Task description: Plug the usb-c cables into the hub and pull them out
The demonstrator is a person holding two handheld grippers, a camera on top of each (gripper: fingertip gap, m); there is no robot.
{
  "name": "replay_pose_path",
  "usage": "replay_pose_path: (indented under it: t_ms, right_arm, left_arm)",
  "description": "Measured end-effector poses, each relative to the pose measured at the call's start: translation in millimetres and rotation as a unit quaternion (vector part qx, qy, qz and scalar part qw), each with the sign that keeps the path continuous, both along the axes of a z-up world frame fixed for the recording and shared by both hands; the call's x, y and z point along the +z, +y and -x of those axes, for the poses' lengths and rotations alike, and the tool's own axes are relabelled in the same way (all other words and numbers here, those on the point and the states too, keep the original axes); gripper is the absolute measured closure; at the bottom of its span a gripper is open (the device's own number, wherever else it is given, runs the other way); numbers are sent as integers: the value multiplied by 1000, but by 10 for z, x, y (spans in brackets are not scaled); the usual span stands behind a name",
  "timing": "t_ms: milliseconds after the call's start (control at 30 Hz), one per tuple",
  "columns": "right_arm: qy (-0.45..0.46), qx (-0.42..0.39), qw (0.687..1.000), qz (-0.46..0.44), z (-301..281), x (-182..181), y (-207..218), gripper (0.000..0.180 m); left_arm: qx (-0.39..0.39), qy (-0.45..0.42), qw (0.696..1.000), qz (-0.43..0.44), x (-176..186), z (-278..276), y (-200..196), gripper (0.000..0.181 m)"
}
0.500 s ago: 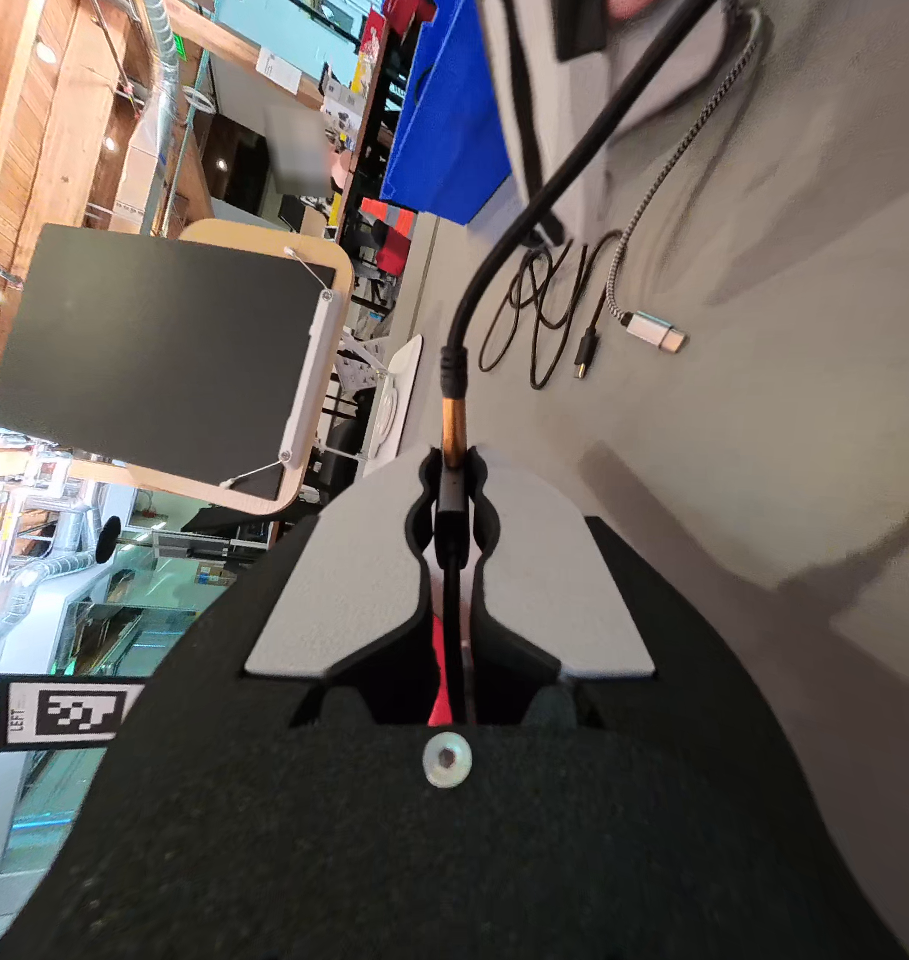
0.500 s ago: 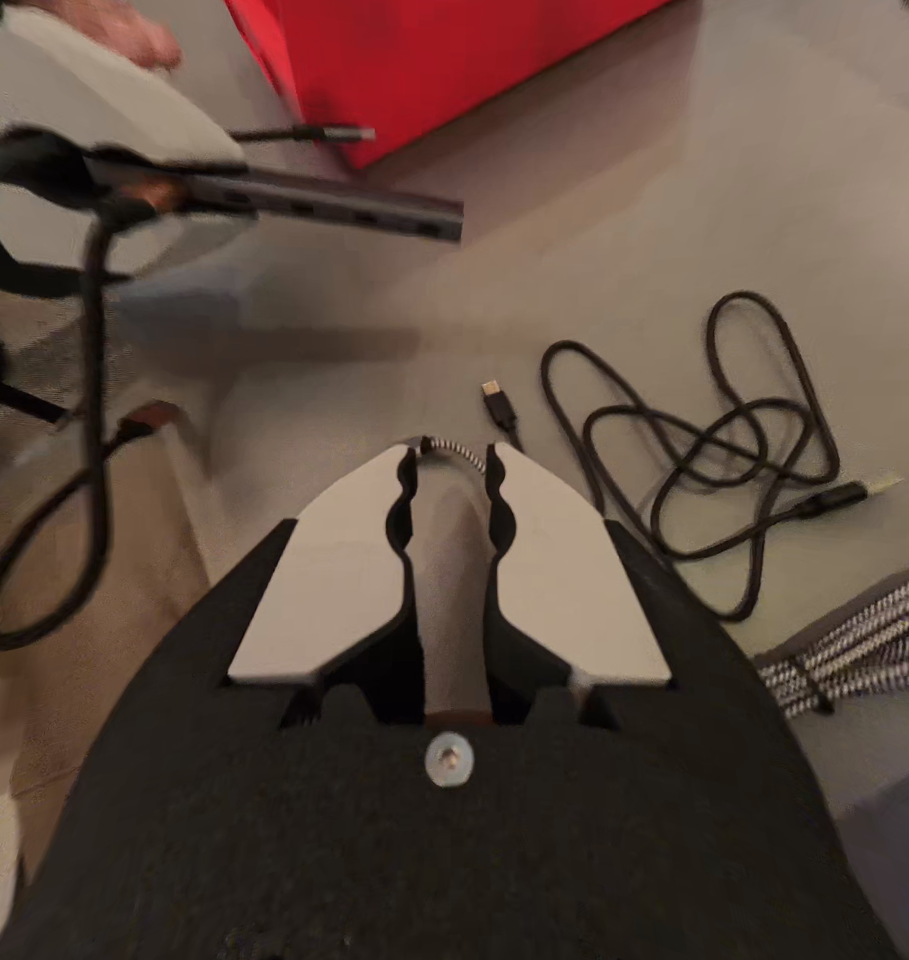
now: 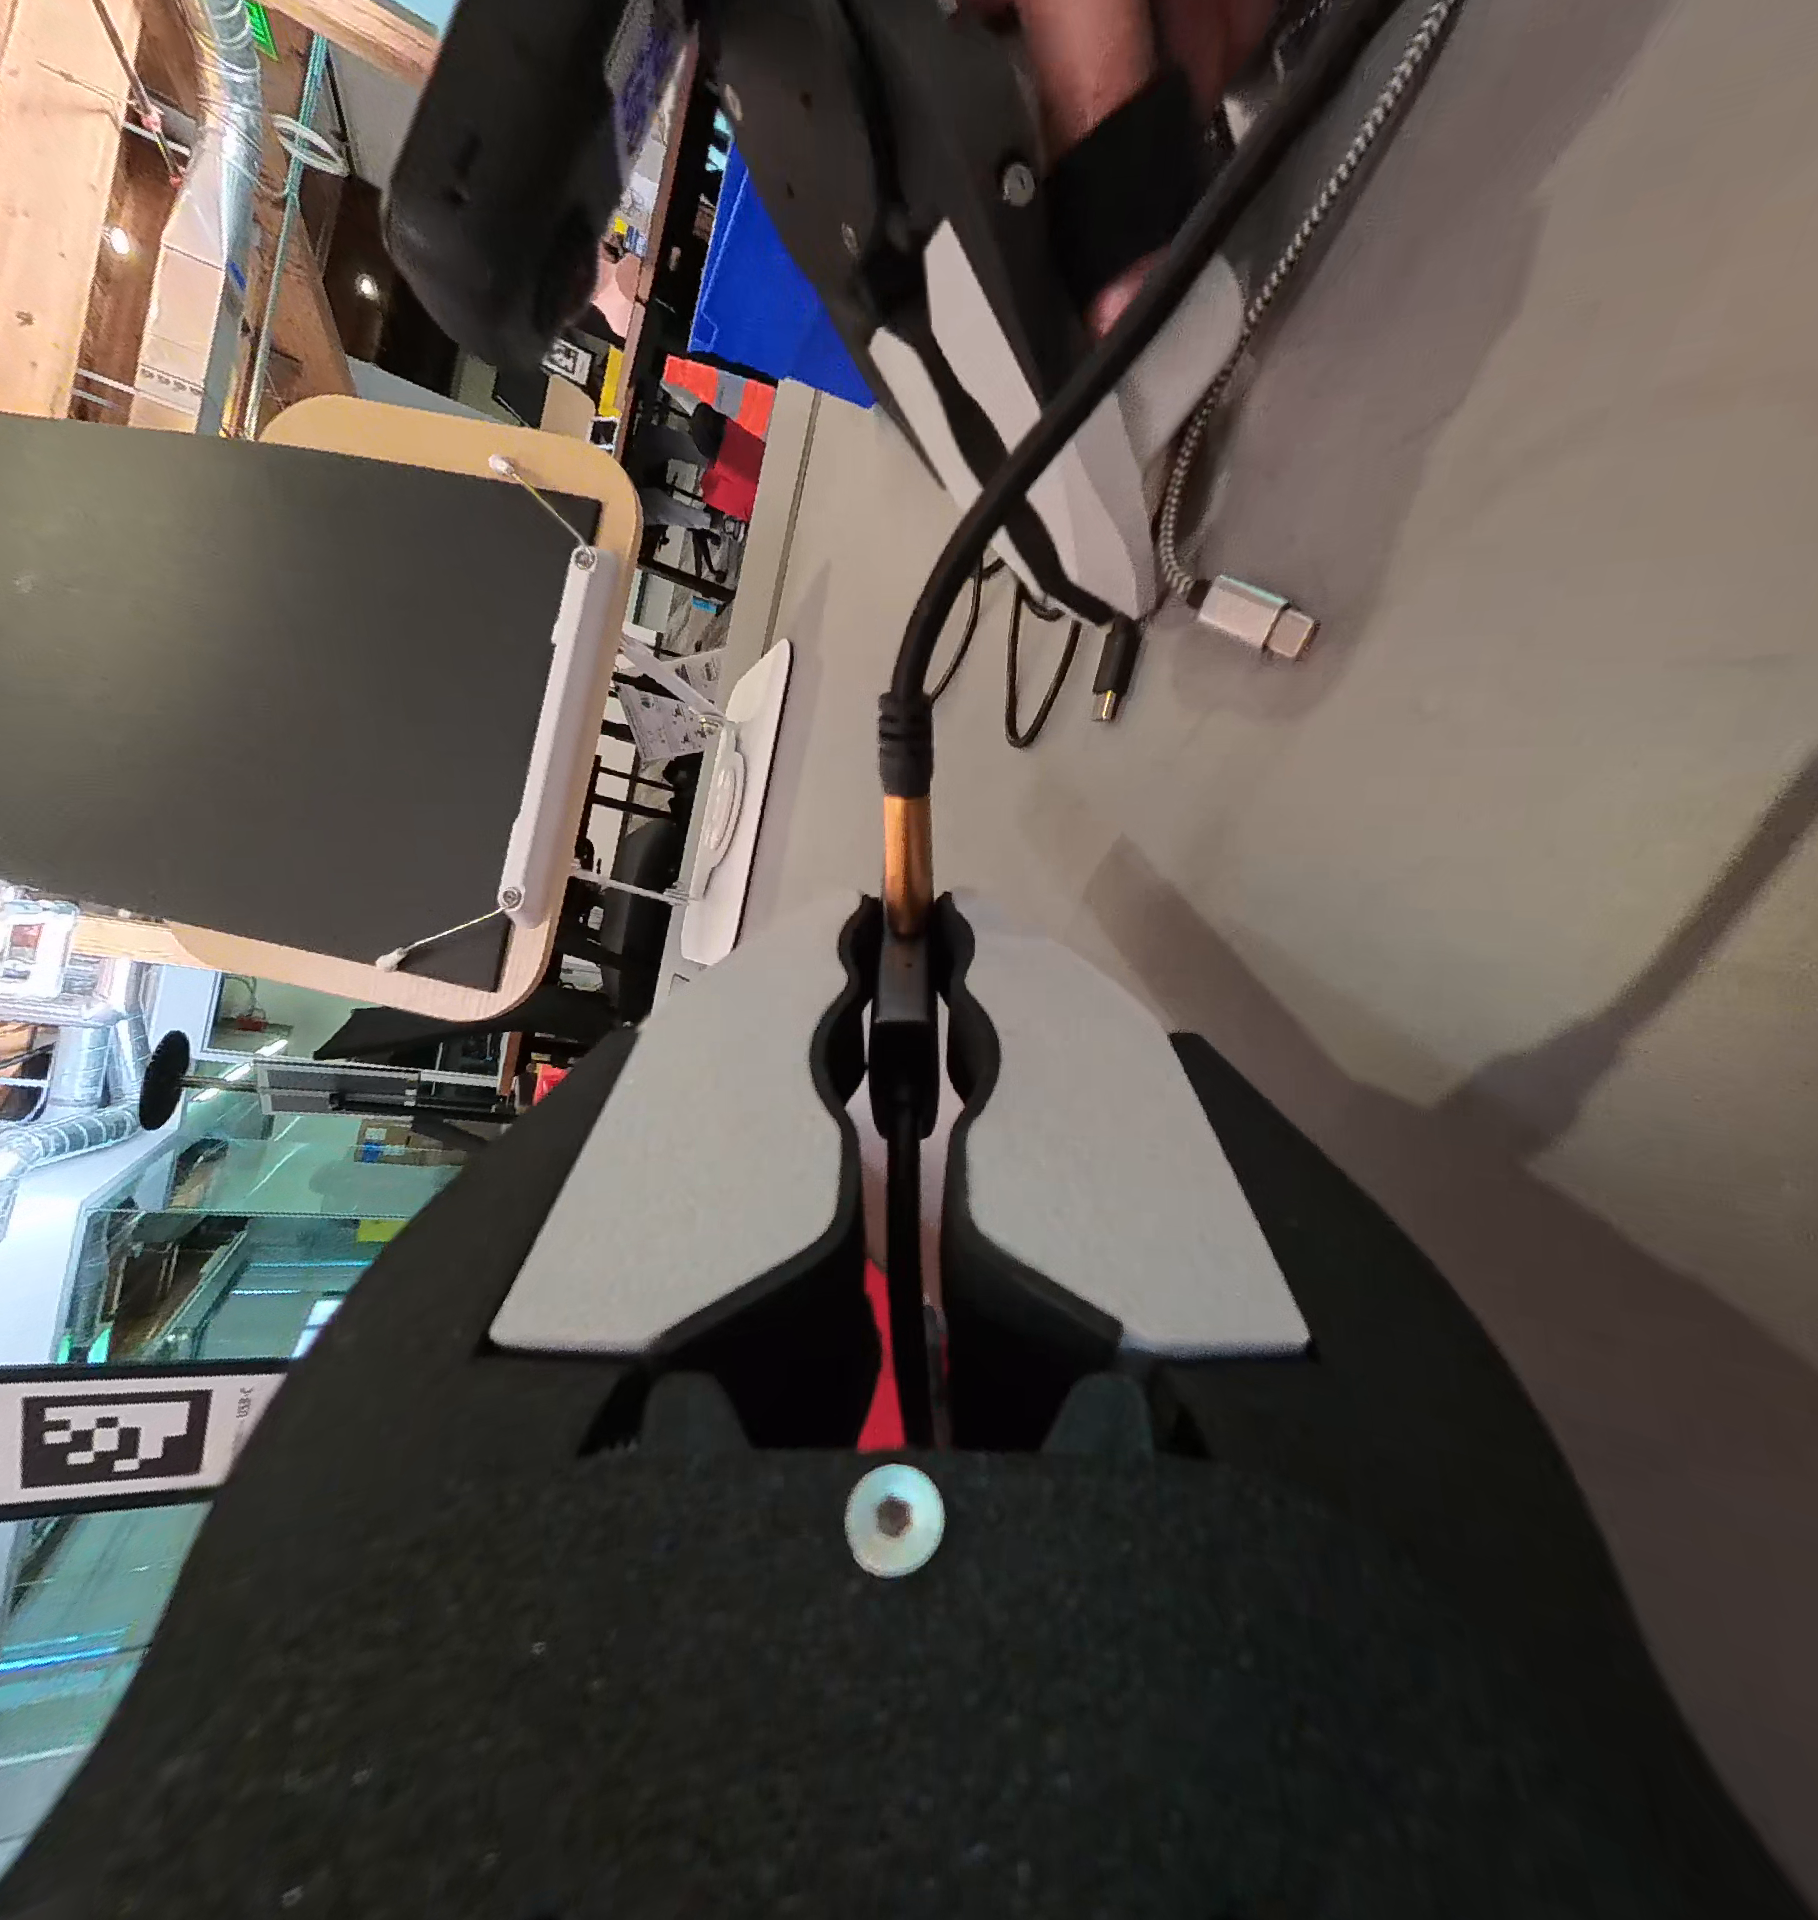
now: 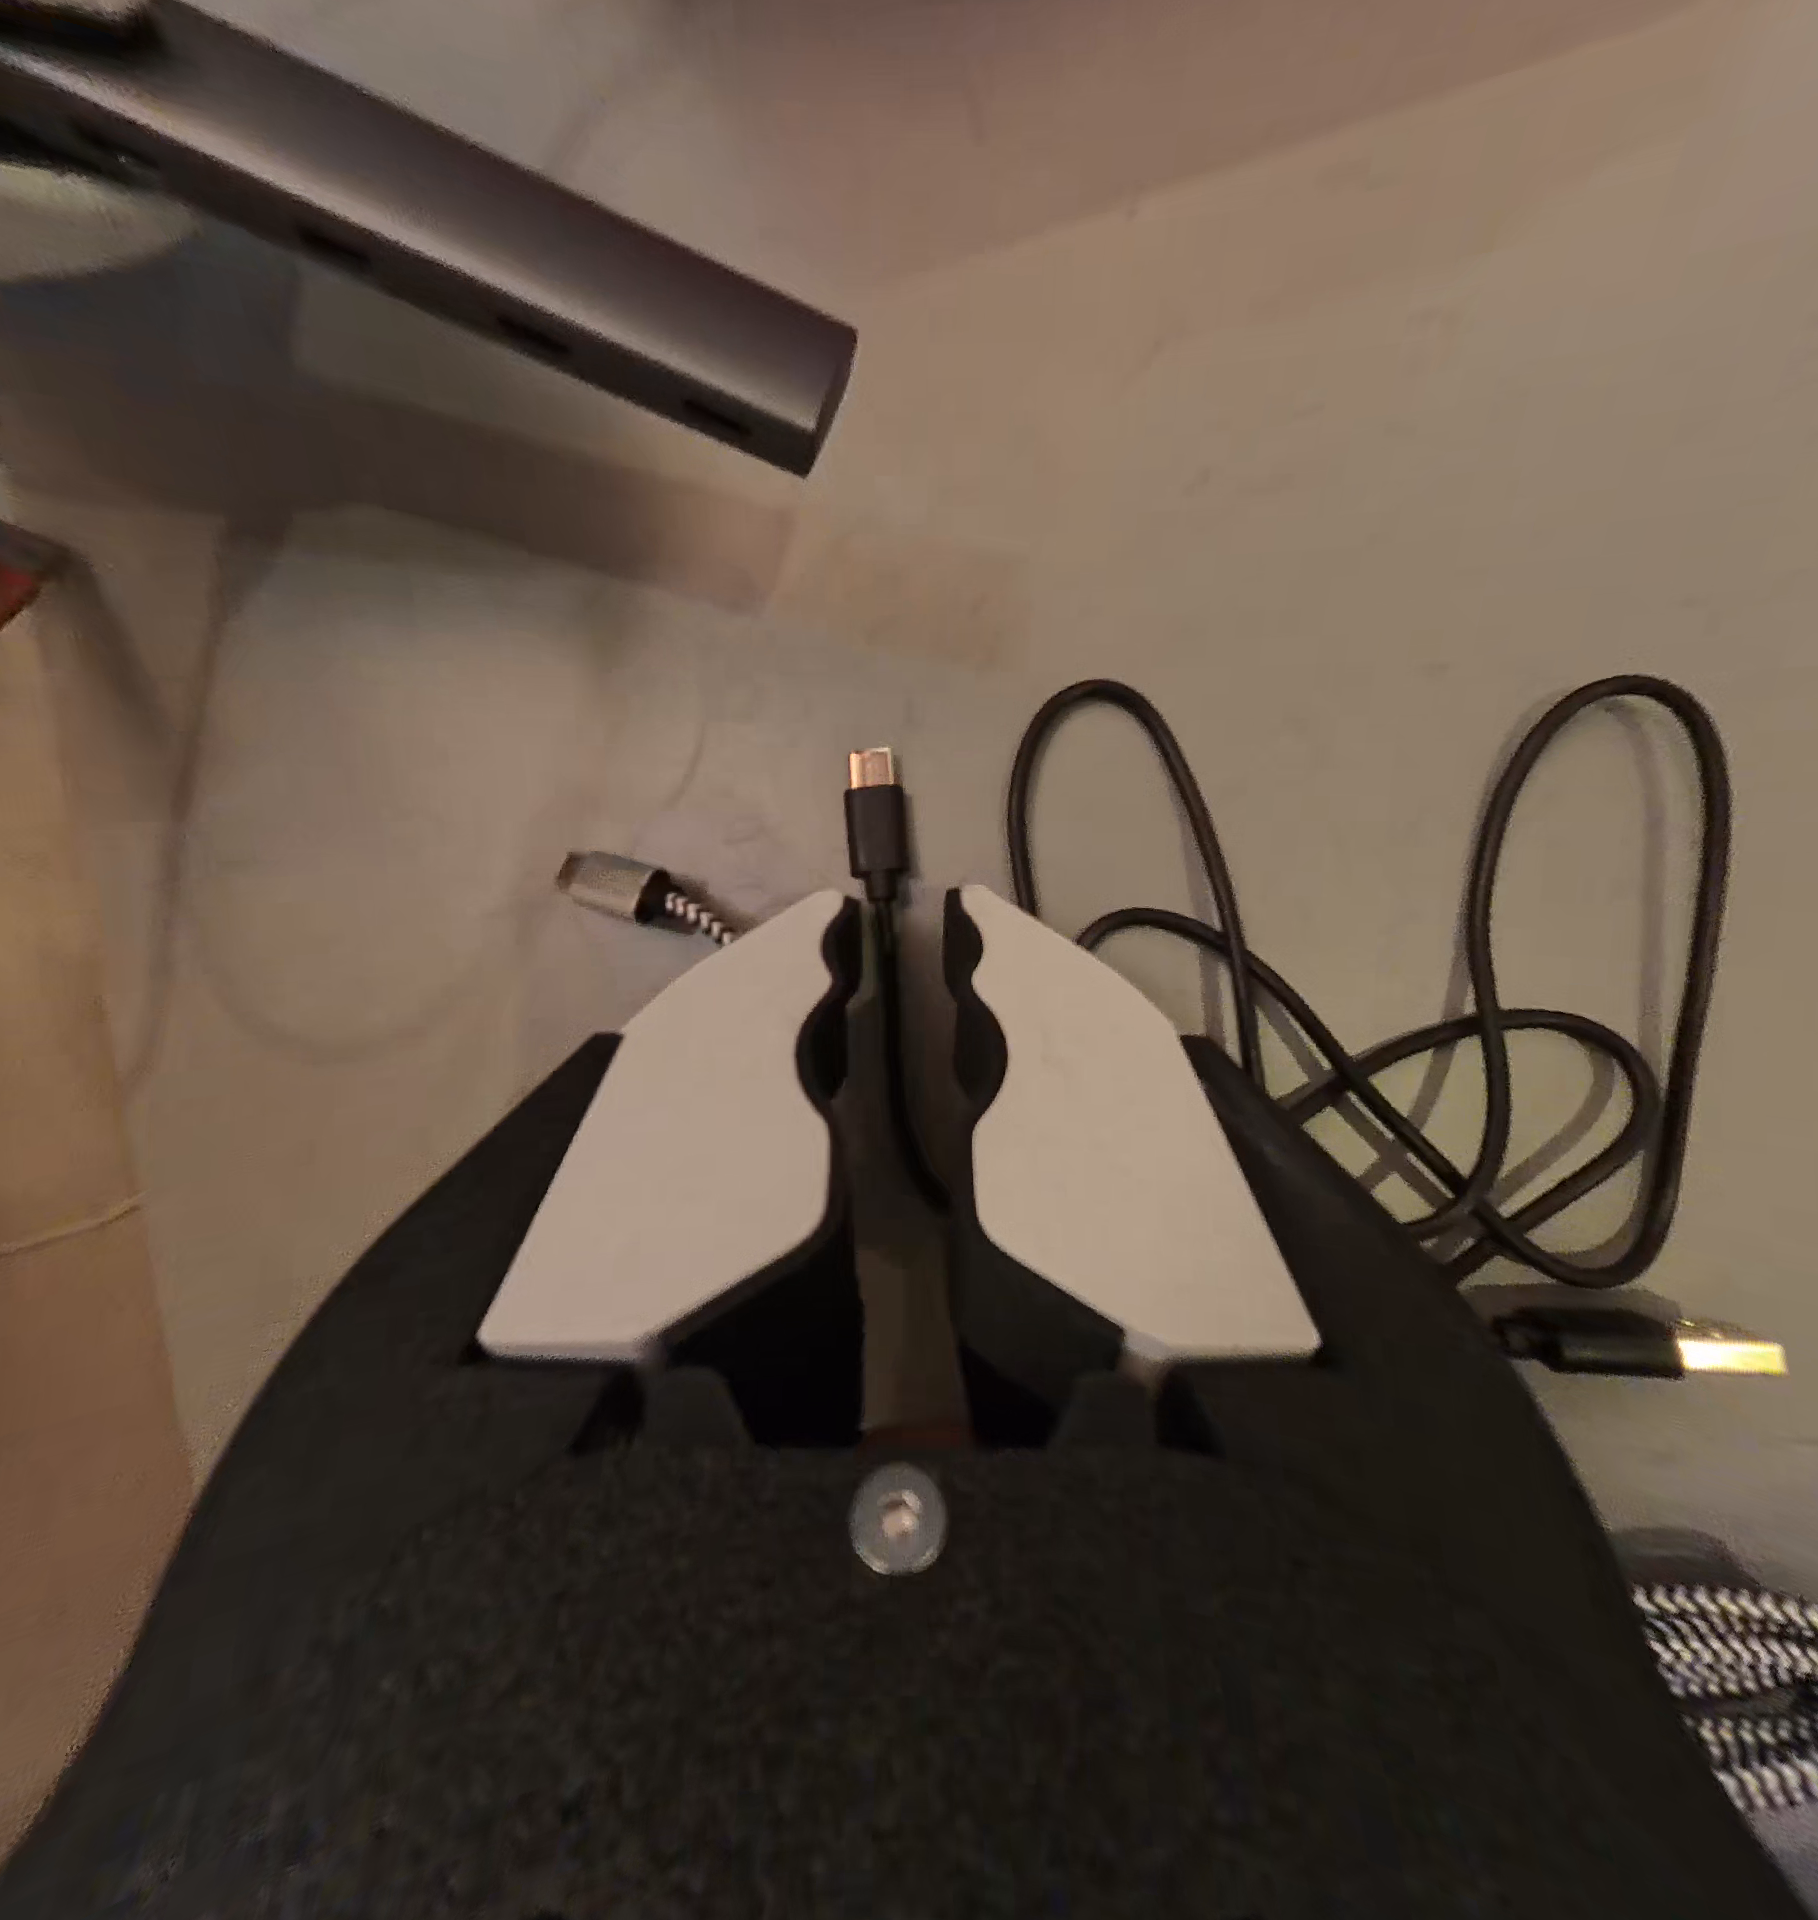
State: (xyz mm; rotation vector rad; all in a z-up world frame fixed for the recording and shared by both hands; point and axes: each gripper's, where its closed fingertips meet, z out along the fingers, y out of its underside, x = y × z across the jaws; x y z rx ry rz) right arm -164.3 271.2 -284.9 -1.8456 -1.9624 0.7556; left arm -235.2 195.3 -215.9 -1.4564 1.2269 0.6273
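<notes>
Two tools — left tool (image 3: pixel 903 914) clamps hub (image 4: pixel 531 270); right tool (image 4: pixel 900 914) parted, straddling black cable (image 4: pixel 877 821)

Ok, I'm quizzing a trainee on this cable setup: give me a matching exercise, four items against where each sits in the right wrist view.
1 hub
2 black USB-C plug
3 silver braided-cable plug
4 gold-tipped plug

a on the table, far right of the view
b on the table, just ahead of the open right claw
c raised off the table, upper left
d on the table, left of the claw tips

Pairs: 1-c, 2-b, 3-d, 4-a
</notes>
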Motion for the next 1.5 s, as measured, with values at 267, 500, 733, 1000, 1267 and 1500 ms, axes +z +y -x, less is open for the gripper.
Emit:
replay_pose_path:
  t_ms: [267, 500, 733, 1000, 1267, 1500]
  right_arm:
    - [67, -36, 997, -11, 48, 451, -150, 177]
    - [36, -31, 999, 8, 86, 790, -641, 177]
    - [9, -67, 997, 22, 124, 716, -689, 177]
    - [20, -73, 996, 36, 147, 728, -684, 177]
    - [17, -84, 995, 43, 150, 696, -664, 177]
    - [66, -84, 994, 26, 232, 800, -638, 177]
  left_arm:
    - [8, 1, 1000, -4, -7, -2, 60, 172]
    - [21, 62, 997, -32, 25, -103, 82, 172]
    - [29, 76, 996, -43, 53, -181, 93, 172]
    - [32, 85, 995, -45, 54, -171, 91, 172]
    - [33, 101, 993, -49, 49, -173, 91, 172]
    - [50, 64, 995, -50, 101, -170, 97, 172]
